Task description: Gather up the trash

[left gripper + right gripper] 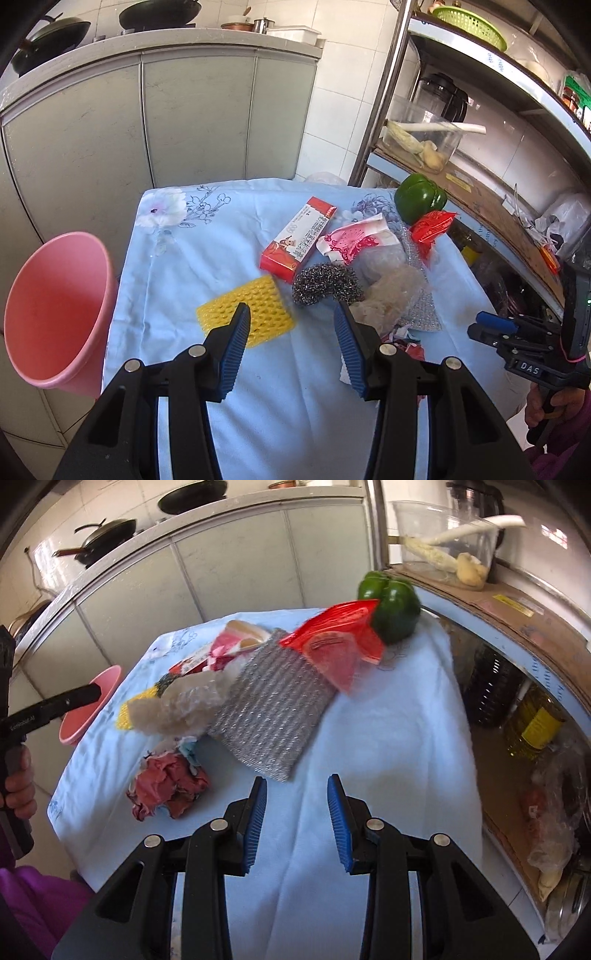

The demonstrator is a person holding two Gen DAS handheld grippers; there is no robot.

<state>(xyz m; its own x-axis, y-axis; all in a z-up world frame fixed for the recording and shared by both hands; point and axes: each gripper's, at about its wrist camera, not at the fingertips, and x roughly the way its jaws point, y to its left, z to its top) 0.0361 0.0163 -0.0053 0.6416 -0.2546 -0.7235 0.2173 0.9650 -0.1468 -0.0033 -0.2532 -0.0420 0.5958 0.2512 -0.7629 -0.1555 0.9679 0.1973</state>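
Both tools hang with jaws apart and nothing between them: the left tool (pixel 291 314) over the yellow foam net (pixel 255 314), the right tool (pixel 297 788) over bare blue cloth (pixel 388 738). The trash (red box (pixel 295 240), steel scourer (pixel 325 286), crumpled paper (pixel 166 786), red wrapper (pixel 340 642)) lies scattered on the worktop, with the pink bin (pixel 55 310) beside its left edge.

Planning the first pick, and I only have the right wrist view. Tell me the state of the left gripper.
Observer: The left gripper is open, with nothing between its jaws.
Operator: Report what's in the bin.
Observer: The pink bin looks empty inside.
Operator: Name what sits behind the plastic wad.
Observer: A steel wool scrubber, right beside a red carton.
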